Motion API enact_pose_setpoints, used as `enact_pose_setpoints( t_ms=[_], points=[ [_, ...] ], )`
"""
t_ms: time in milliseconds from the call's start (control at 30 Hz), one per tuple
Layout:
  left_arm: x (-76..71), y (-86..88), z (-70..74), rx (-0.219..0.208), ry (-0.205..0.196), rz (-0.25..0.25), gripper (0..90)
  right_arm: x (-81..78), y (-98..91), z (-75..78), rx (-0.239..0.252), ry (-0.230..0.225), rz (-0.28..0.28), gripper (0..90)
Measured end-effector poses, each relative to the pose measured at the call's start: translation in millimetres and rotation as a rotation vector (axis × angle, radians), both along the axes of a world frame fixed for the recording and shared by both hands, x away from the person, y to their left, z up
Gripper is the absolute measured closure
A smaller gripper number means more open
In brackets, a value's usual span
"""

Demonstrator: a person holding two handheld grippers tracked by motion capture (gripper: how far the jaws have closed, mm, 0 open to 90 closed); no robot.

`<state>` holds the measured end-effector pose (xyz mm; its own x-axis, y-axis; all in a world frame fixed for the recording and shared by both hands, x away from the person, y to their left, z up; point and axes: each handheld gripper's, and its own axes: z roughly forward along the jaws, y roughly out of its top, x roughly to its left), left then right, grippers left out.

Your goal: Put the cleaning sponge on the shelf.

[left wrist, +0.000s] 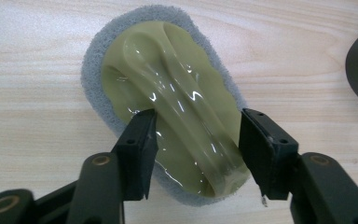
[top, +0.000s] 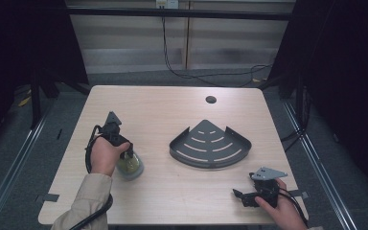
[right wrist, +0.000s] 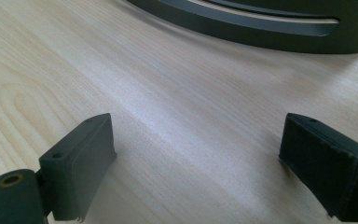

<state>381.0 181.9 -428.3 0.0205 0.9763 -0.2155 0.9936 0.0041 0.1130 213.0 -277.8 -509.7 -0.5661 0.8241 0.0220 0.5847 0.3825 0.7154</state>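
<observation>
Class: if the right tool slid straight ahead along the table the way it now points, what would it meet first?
Probably the dark corner rack. The right tool stands open over bare table, and the rack's curved front wall lies straight ahead, though depth is hard to judge.

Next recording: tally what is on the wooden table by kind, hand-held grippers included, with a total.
Olive-green plastic scrubber with a grey sponge pad: 1
Dark grey metal corner shelf tray with slots: 1
Black two-jaw grippers, left gripper with its jaws either side of the scrubber handle, right gripper with nothing between its jaws: 2
Total: 4
</observation>
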Motion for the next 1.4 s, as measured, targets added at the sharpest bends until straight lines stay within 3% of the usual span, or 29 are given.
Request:
enact_pose_setpoints(
  t_ms=[200, 500, 633, 733, 967, 1200, 1400],
  points=[
    [0.6, -3.6, 1.1, 0.021, 0.001, -0.015, 52.8, 0.0, 0.0, 0.0, 0.000, 0.000, 0.000, 9.3],
    [1.0, -4.0, 1.7, 0.045, 0.014, 0.006, 57.3, 0.0, 0.0, 0.0, 0.000, 0.000, 0.000, 9.4],
    [0.0, -2.7, 2.7, 0.055, 0.023, 0.000, 63.9, 0.0, 0.0, 0.0, 0.000, 0.000, 0.000, 9.4],
    [-0.5, -0.5, 4.1, 0.061, 0.019, -0.005, 70.8, 0.0, 0.0, 0.0, 0.000, 0.000, 0.000, 9.4],
    [-1.4, 4.1, 5.4, 0.067, 0.000, -0.022, 71.7, 0.0, 0.0, 0.0, 0.000, 0.000, 0.000, 9.4],
    [-2.4, 7.1, 13.4, 0.076, -0.024, -0.072, 71.9, 0.0, 0.0, 0.0, 0.000, 0.000, 0.000, 9.4],
    [-3.3, 4.2, 26.6, 0.079, -0.068, -0.171, 71.9, 0.0, 0.0, 0.0, 0.000, 0.000, 0.000, 9.4]
  ],
)
